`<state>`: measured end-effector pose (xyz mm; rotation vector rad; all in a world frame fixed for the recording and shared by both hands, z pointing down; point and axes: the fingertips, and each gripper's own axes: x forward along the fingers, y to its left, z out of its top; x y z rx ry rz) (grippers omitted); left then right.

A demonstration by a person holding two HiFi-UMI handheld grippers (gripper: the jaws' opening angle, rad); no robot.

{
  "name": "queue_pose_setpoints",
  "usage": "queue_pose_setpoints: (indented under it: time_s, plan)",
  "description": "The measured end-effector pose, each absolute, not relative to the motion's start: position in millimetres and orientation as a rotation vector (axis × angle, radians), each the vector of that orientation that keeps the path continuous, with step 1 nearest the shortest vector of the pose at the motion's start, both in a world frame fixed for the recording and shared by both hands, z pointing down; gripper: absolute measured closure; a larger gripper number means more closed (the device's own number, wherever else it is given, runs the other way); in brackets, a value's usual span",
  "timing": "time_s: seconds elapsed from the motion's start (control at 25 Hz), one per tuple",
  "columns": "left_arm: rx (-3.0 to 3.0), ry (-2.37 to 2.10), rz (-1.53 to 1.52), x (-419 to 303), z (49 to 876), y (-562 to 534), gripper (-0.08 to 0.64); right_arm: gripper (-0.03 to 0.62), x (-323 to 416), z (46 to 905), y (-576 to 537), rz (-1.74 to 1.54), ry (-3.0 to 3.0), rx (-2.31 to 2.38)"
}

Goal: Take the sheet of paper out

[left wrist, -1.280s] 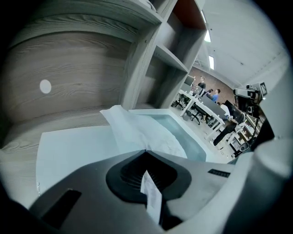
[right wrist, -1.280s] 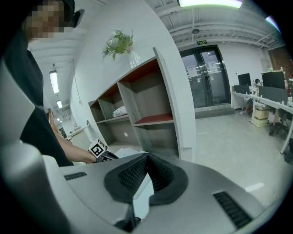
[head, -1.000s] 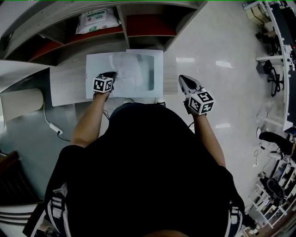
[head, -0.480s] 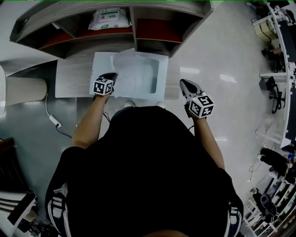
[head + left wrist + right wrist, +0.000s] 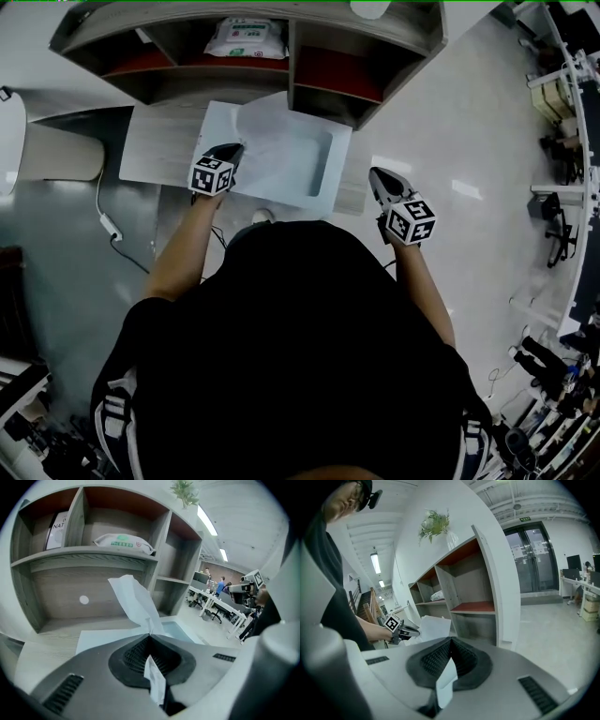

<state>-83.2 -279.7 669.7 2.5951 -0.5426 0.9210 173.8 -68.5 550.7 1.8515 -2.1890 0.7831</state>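
– Where is the sheet of paper (image 5: 133, 603)?
– In the left hand-held gripper (image 5: 230, 150). Its jaws are pressed together on one edge of the sheet, which stands up from the tips in a creased white flap, clear of the bench (image 5: 155, 150).
– And the rest of it?
– From the head view I cannot tell how much of it is still inside the pale flat sleeve (image 5: 323, 176). The sleeve lies on the bench just in front of the shelf unit (image 5: 291, 52).
– What about the right hand-held gripper (image 5: 378, 175)?
– Its jaws are closed tip to tip with nothing sticking out in front of them. A small white slip sits in the hollow behind the tips, but I cannot tell what it is. This one is off the right end of the bench, over the shiny floor (image 5: 450, 122), well apart from the sleeve.
– Anything on the shelves?
– A white and green soft pack (image 5: 246, 39) lies in an upper compartment, above and behind the lifted flap.
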Motion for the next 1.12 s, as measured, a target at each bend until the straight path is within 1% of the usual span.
queue_pose_setpoints:
  time_s: [0.48, 1.12]
  plan:
    - [2.673, -0.675, 0.818, -89.7, 610.2, -273.1, 0.537, 0.578, 175.3, 539.9, -98.5, 0.727, -2.291, 1.746]
    - [2.754, -0.834, 0.715, -109.7, 537.4, -276.0, 0.537, 0.578, 159.7, 502.0, -152.4, 0.597, -2.438, 1.626]
